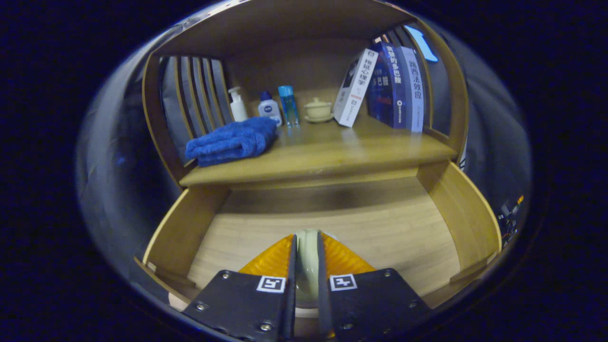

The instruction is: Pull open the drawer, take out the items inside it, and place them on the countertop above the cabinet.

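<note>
The wooden drawer [456, 209] stands pulled open below the countertop [323, 156]. My gripper [307, 240] hangs over the drawer's floor, shut on a pale cream dish-like item [307, 256] held edge-on between both fingers. On the countertop beyond lie a folded blue towel [232, 140], a white pump bottle [237, 104], a small white-and-blue bottle [269, 108], a clear blue bottle [289, 105] and a cream lidded cup on a saucer [318, 110]. The part of the held item below the fingers is hidden.
Three books [389, 88] lean at the countertop's right end. Slatted wooden side panels [197, 99] and an upper shelf board [285, 28] enclose the countertop. The drawer's side walls [183, 228] rise left and right of the fingers.
</note>
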`<state>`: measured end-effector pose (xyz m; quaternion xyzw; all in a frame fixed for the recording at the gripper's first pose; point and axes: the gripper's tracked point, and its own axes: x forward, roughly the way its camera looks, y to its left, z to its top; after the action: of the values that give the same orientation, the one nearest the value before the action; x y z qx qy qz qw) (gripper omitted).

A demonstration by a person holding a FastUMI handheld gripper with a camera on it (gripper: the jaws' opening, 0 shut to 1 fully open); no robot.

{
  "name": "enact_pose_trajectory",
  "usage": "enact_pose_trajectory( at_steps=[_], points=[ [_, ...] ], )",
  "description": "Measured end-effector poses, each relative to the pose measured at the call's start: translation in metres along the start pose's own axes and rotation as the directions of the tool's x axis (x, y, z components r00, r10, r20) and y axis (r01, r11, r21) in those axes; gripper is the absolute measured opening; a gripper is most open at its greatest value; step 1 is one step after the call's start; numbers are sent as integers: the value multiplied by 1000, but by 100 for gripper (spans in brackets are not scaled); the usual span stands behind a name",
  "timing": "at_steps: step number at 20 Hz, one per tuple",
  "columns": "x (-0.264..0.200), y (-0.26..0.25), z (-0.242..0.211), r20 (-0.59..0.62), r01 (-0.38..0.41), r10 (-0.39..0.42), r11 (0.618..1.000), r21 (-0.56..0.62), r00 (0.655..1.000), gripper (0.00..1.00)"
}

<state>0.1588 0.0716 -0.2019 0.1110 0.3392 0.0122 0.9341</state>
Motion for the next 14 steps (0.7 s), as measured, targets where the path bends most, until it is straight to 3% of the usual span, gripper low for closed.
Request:
enact_pose_trajectory(
  at_steps=[14],
  points=[
    [-12,17,125,239,-56,43,997,46,970,20]
  ],
)
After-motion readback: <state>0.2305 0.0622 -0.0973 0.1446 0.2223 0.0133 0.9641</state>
